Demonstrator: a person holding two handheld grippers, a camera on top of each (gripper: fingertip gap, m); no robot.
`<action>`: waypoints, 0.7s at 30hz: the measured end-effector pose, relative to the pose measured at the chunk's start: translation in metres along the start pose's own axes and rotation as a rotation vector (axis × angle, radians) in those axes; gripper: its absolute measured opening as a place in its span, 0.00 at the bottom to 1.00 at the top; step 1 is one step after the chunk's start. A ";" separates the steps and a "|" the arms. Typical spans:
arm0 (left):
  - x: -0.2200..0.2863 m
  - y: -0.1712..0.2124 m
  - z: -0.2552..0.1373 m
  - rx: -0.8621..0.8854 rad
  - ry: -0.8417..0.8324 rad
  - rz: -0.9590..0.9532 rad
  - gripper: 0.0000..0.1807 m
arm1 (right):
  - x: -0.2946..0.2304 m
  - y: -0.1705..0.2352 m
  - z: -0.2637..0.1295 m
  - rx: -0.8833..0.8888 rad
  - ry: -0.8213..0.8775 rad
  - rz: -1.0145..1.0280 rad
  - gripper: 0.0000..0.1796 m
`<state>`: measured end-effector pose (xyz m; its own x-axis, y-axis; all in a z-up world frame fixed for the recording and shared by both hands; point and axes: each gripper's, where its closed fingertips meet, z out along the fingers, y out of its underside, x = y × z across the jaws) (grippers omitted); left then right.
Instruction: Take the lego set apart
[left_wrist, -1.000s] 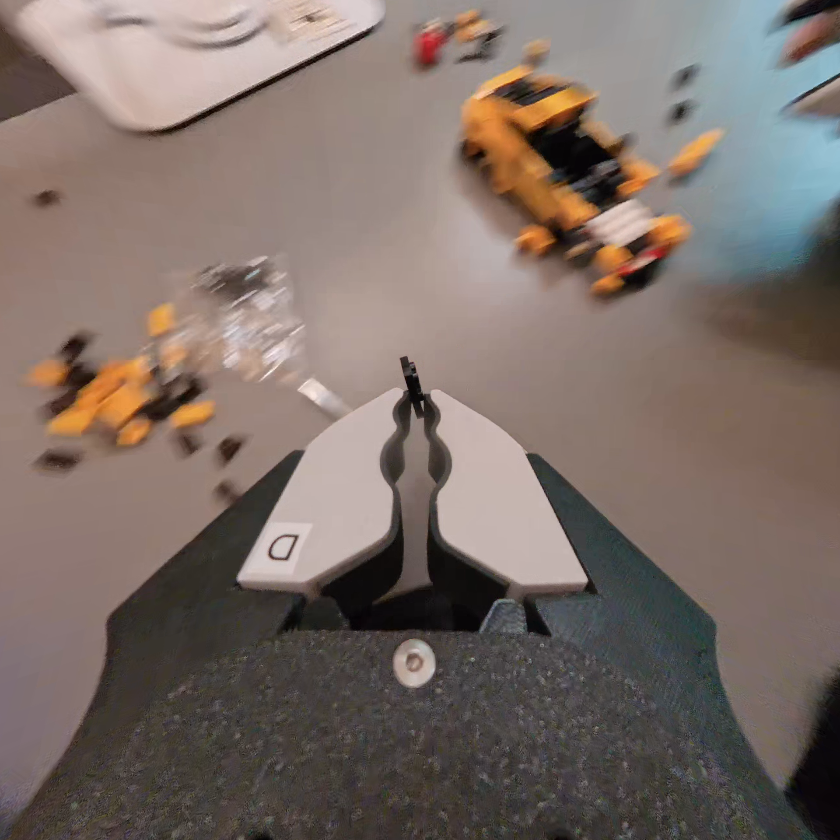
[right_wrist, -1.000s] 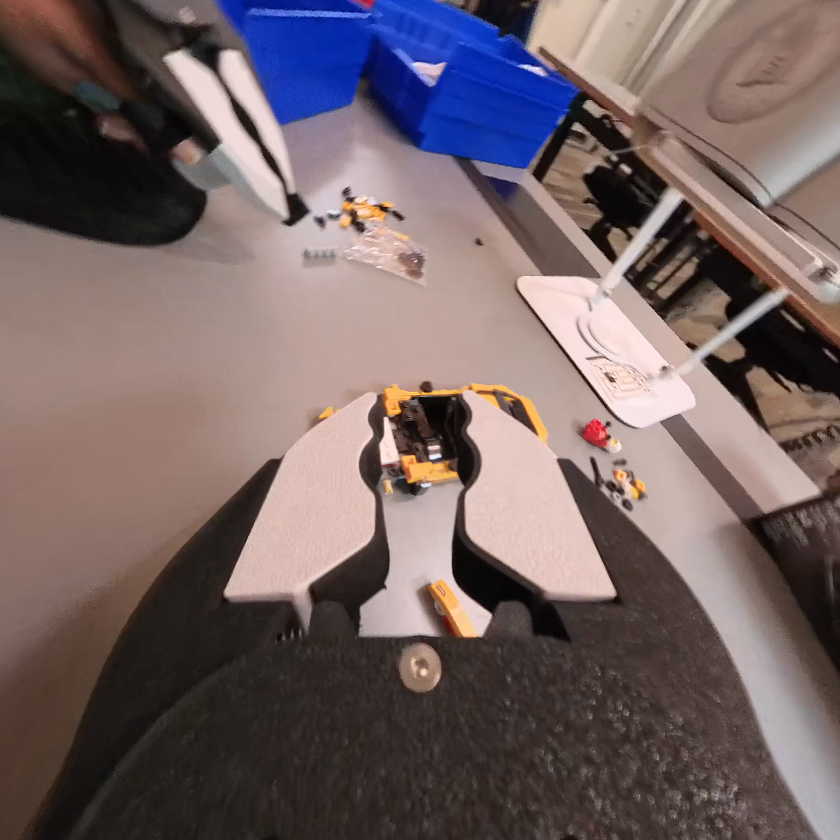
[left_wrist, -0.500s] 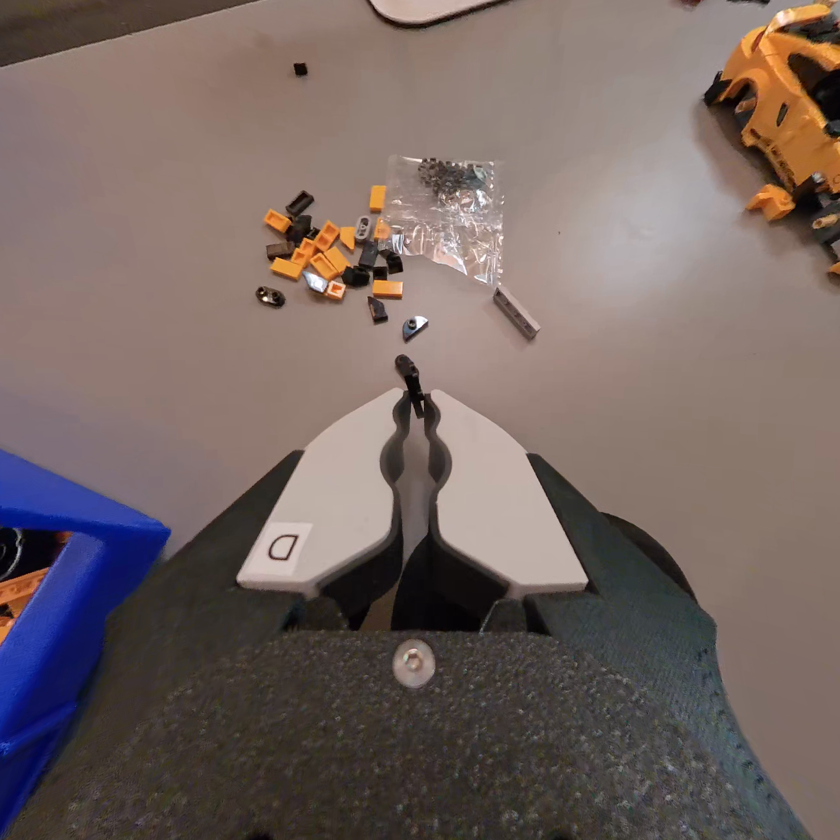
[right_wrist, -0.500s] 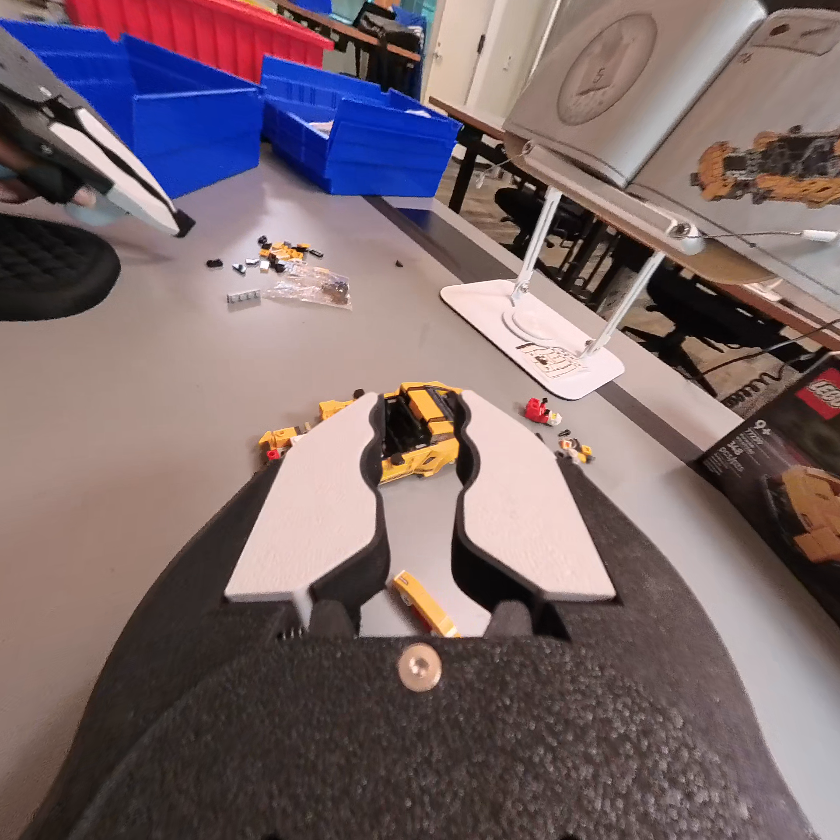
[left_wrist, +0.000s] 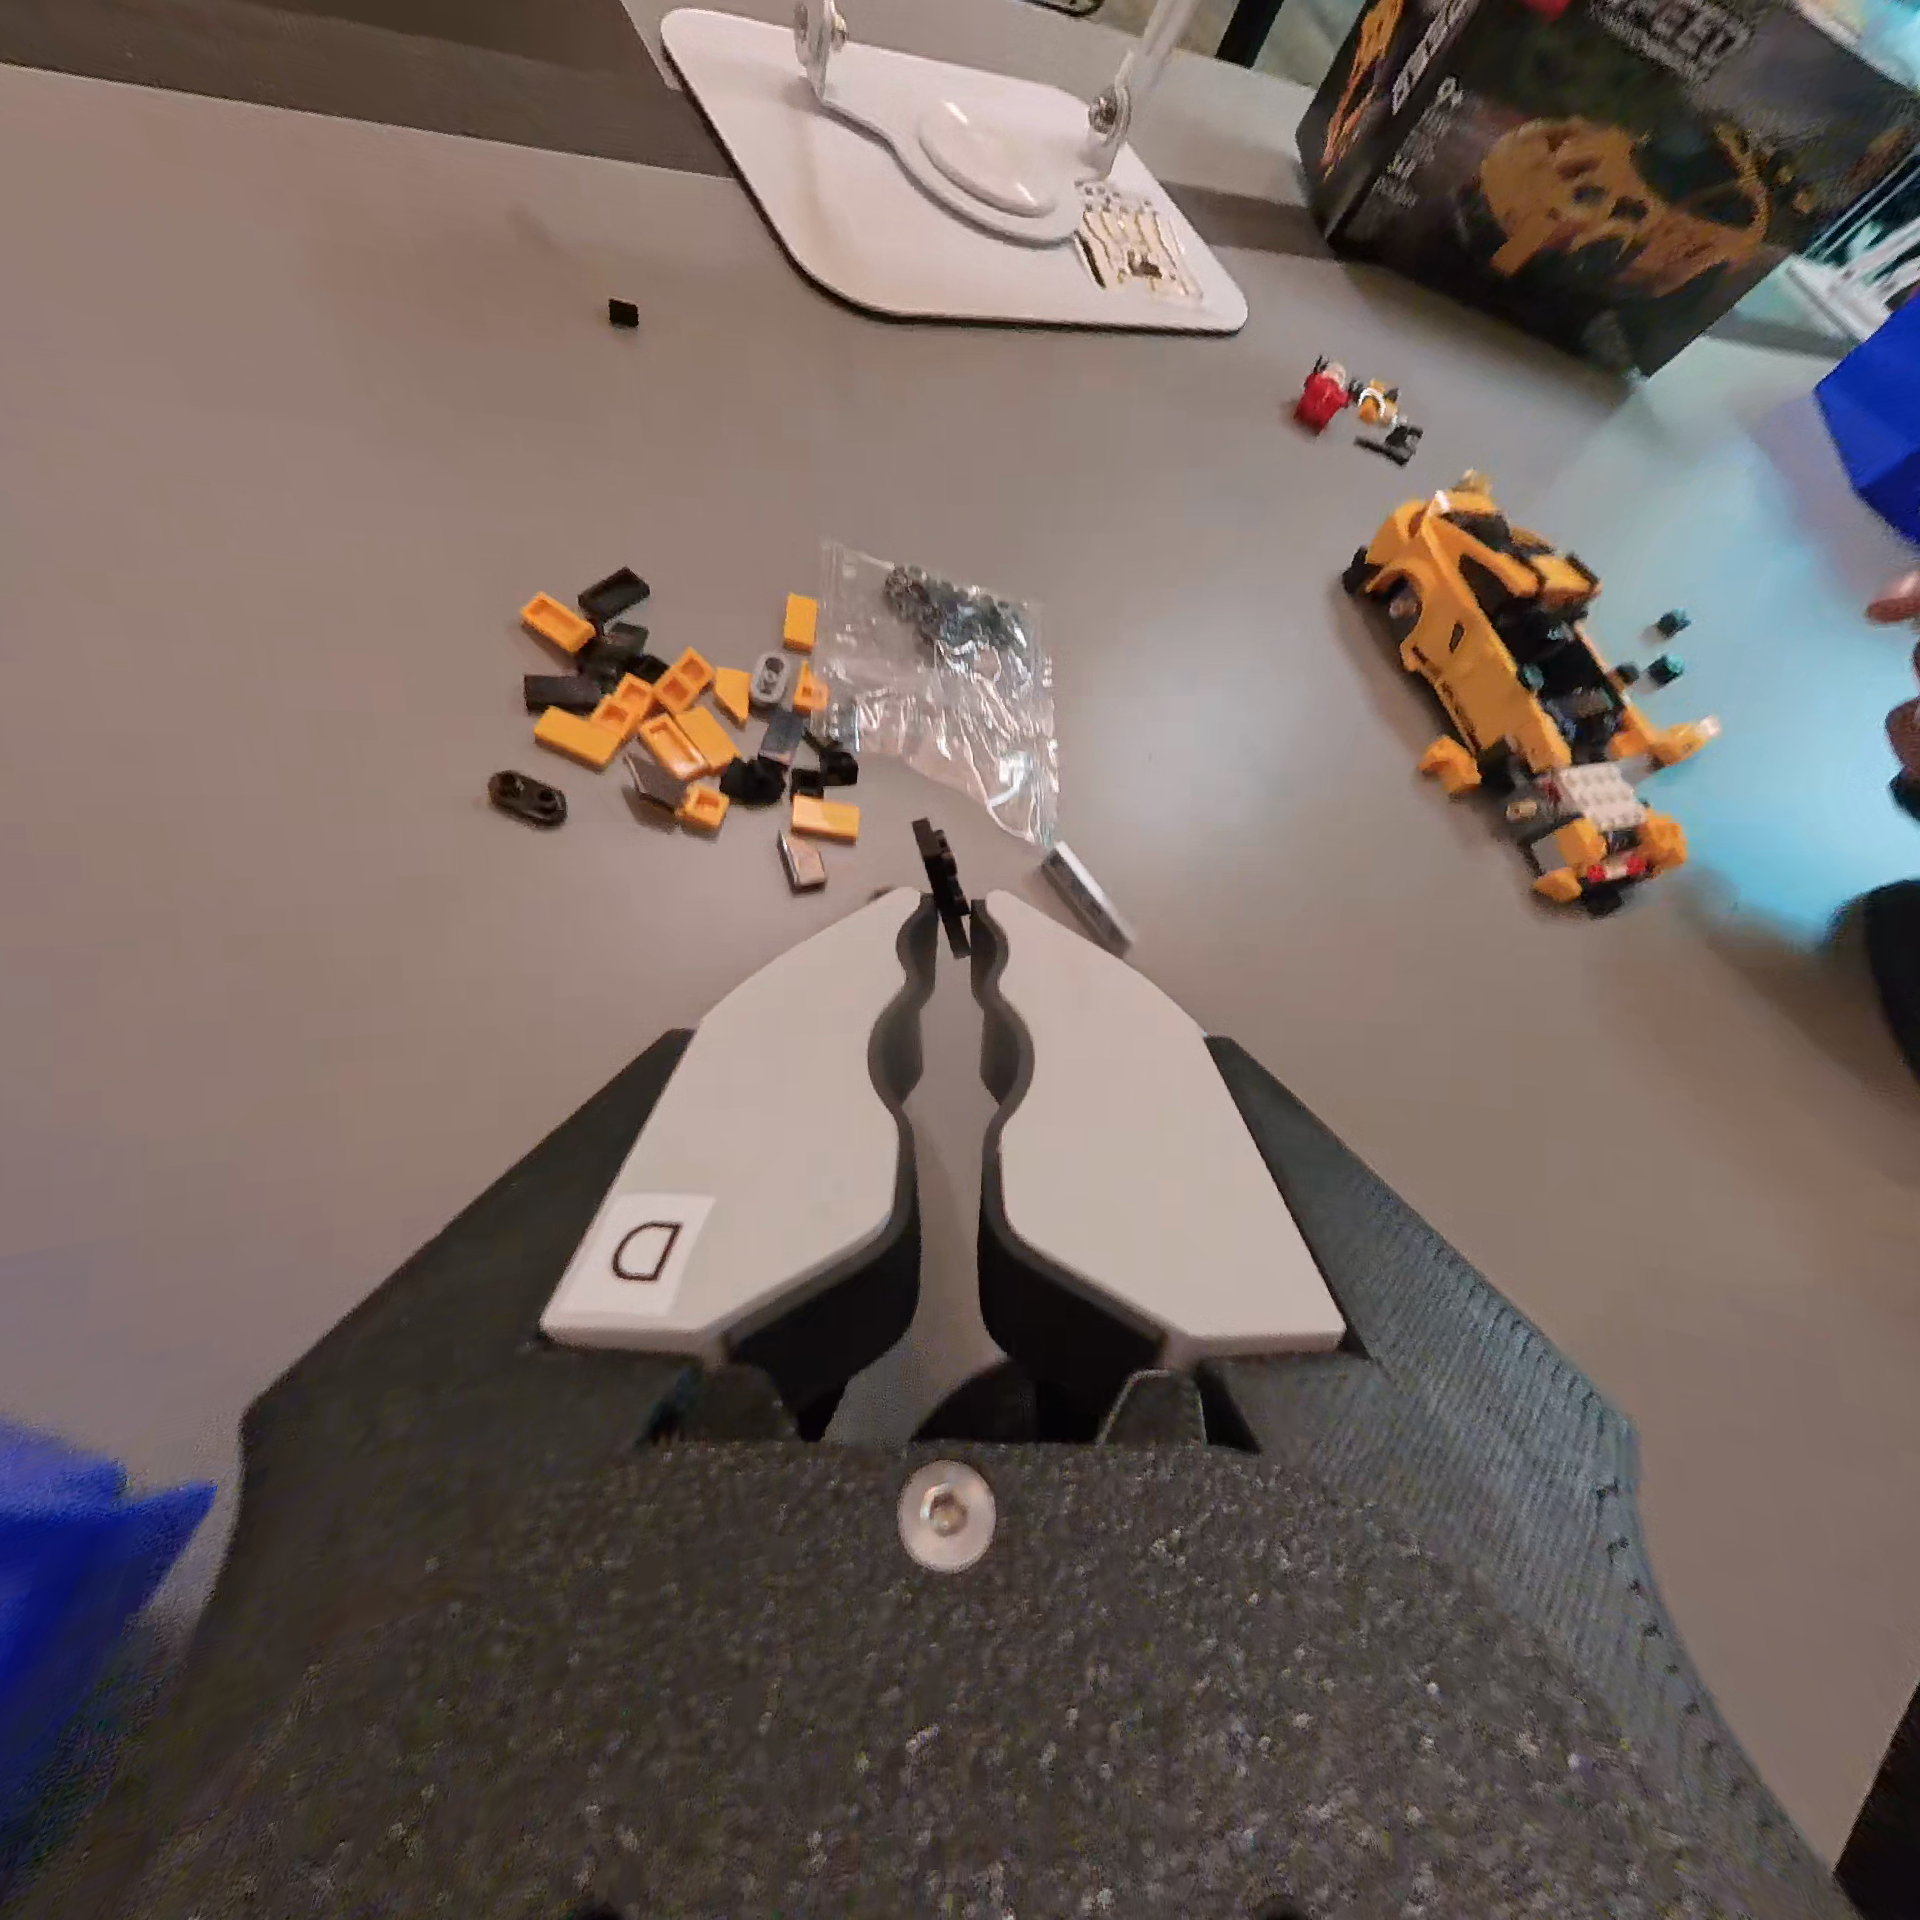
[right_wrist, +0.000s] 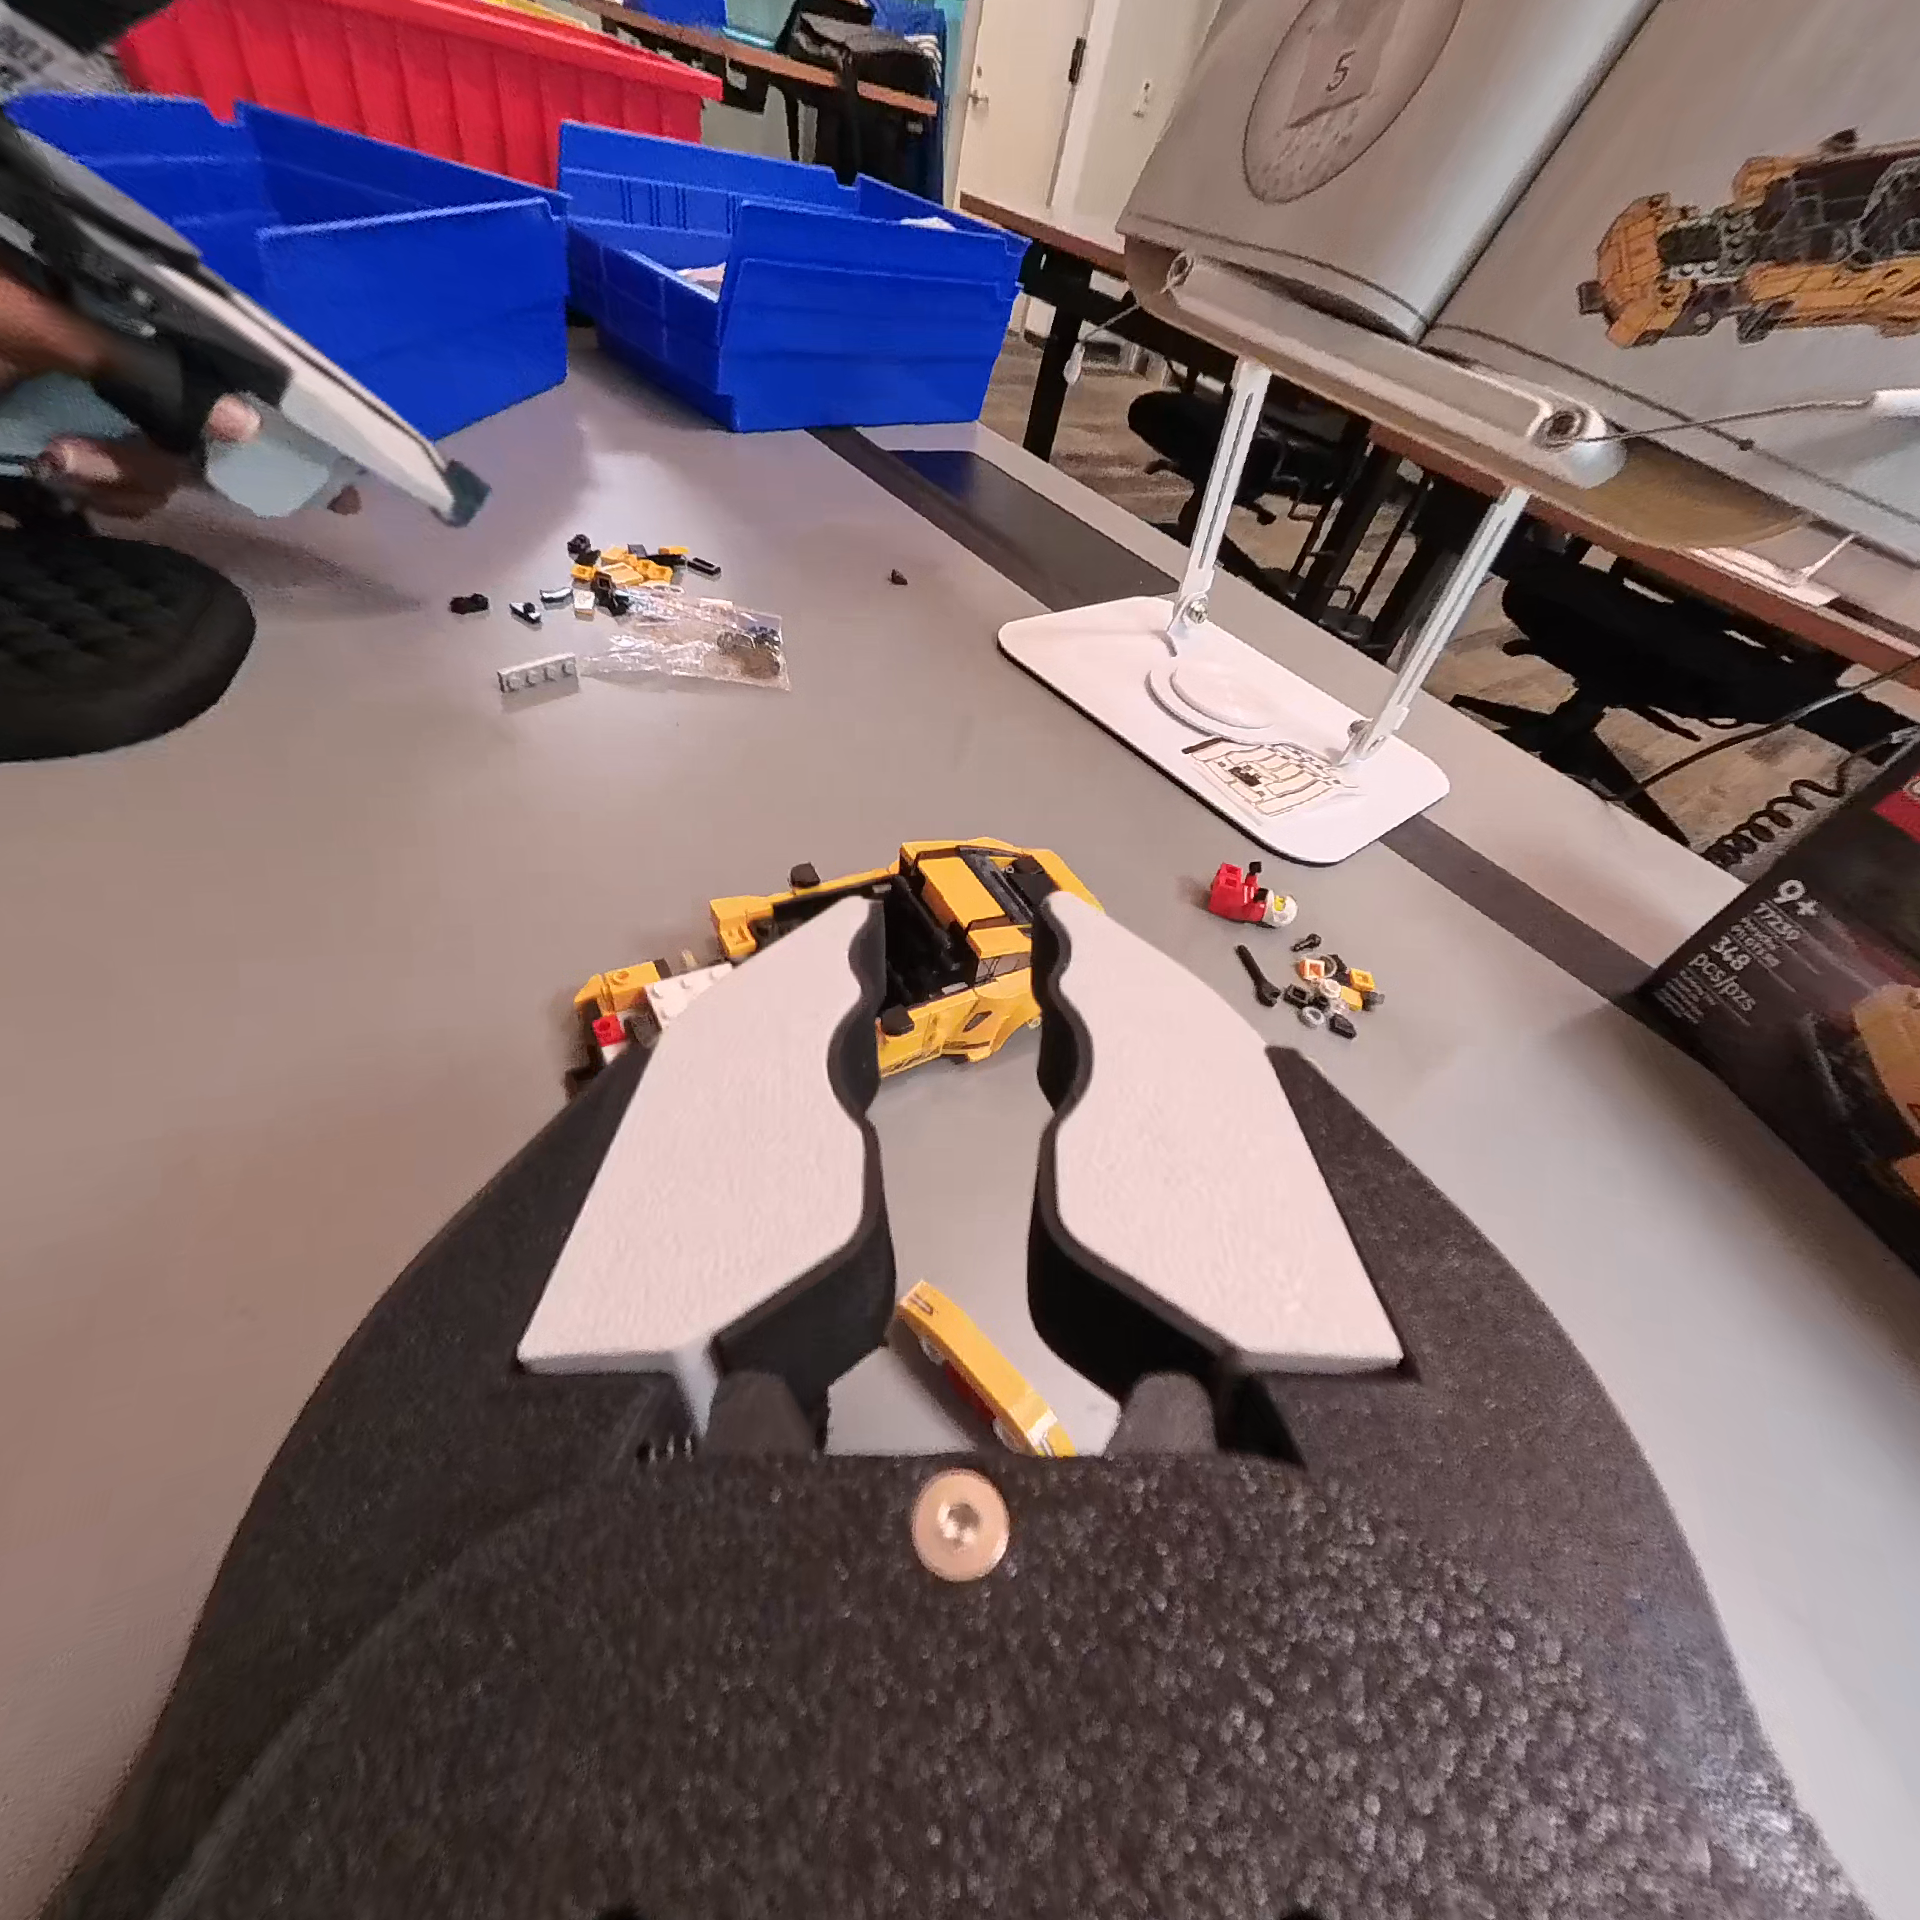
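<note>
A partly stripped yellow lego car (left_wrist: 1507, 686) lies on the grey table at the right of the left wrist view. My left gripper (left_wrist: 951, 914) is shut on a small black lego piece (left_wrist: 935, 862) and holds it just short of a pile of loose orange and black pieces (left_wrist: 665, 707). In the right wrist view my right gripper (right_wrist: 956, 914) is open and empty, with the car (right_wrist: 977, 997) just beyond its fingertips. The left gripper (right_wrist: 447, 499) shows at upper left, above the pile (right_wrist: 623, 571). A yellow piece (right_wrist: 977, 1371) lies under the right gripper.
A clear bag of small parts (left_wrist: 945, 675) and a grey strip plate (left_wrist: 1086, 909) lie beside the pile. Minifigure bits (left_wrist: 1320, 400) lie near the white stand base (left_wrist: 956, 187) and the set's box (left_wrist: 1558, 177). Blue bins (right_wrist: 790, 291) stand at the back. About 35 centimetres separates my left fingertips from my right.
My left gripper carried the black piece away from the car, over to the loose pile. My right gripper stayed open and pulled back a little from the car.
</note>
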<state>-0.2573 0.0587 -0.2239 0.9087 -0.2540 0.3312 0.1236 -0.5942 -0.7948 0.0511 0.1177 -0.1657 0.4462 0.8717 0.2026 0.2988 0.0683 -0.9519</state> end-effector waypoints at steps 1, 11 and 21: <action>-0.001 -0.004 0.005 0.007 0.016 -0.019 0.03 | 0.000 0.002 0.000 -0.006 0.002 -0.003 0.15; -0.017 -0.007 0.024 -0.002 -0.060 0.051 0.04 | 0.009 0.004 -0.005 -0.017 0.052 -0.049 0.13; 0.000 -0.002 0.073 -0.255 -0.024 0.456 0.13 | 0.003 0.011 0.000 -0.049 0.024 -0.067 0.13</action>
<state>-0.2285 0.1158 -0.2595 0.8570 -0.5142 -0.0337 -0.3850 -0.5954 -0.7052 0.0556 0.1208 -0.1760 0.4434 0.8542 0.2716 0.3693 0.1021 -0.9237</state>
